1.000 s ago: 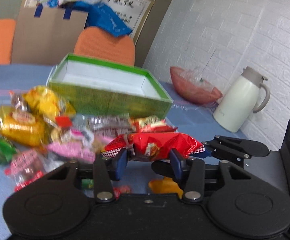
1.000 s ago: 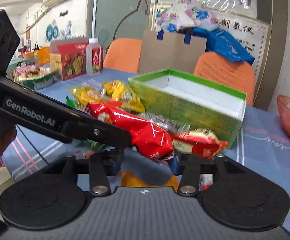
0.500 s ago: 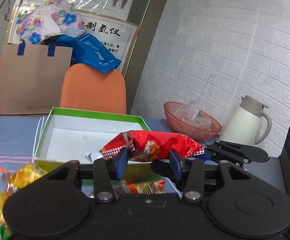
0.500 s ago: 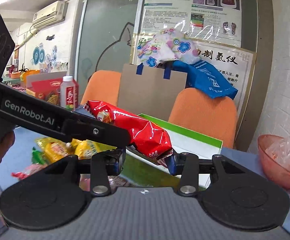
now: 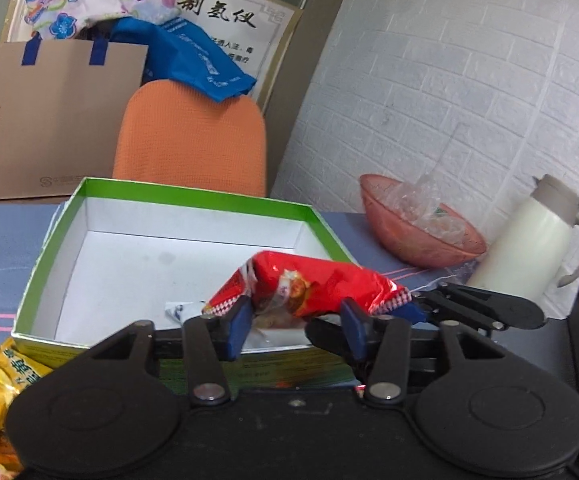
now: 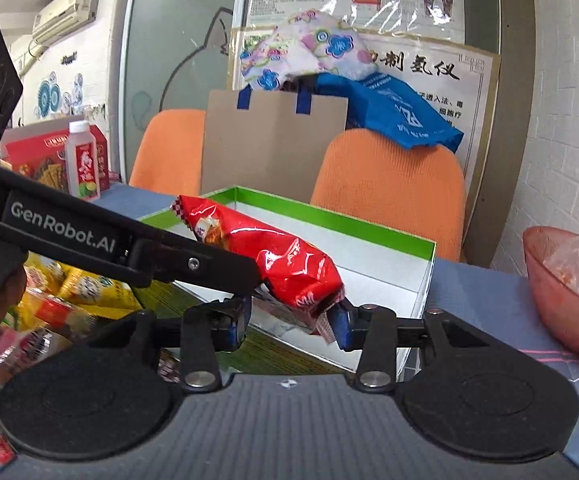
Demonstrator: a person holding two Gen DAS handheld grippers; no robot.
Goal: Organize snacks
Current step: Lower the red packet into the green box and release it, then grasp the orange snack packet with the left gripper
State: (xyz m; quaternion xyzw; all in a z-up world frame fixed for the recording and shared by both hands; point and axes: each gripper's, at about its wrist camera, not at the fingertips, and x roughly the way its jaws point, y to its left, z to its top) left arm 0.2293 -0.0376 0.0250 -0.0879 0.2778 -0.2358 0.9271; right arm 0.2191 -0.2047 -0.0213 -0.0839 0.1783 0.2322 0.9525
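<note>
A red snack bag [image 5: 321, 288] hangs over the near edge of the green box with a white inside [image 5: 193, 196]. My left gripper [image 5: 297, 320] has its blue pads on the bag's left half; its jaws are opening. My right gripper [image 6: 289, 320] holds the bag's [image 6: 273, 256] crimped end between its pads, and its jaws are opening slightly. In the right wrist view a left gripper finger [image 6: 193, 260] reaches across to the bag, above the box [image 6: 329, 216]. In the left wrist view the right gripper's fingers [image 5: 469, 308] come in at the bag's right end.
A small wrapper [image 5: 181, 310] lies in the box. Loose snack packs [image 6: 69, 292] are piled left of it. A pink bowl [image 5: 421, 236] and a white jug [image 5: 529, 248] stand to the right. Orange chairs [image 5: 189, 136] and a paper bag [image 5: 61, 112] are behind; a bottle [image 6: 83, 160] is far left.
Both grippers have carried the red bag from above the snack pile forward to over the green box. The box has come closer and its inside shows.
</note>
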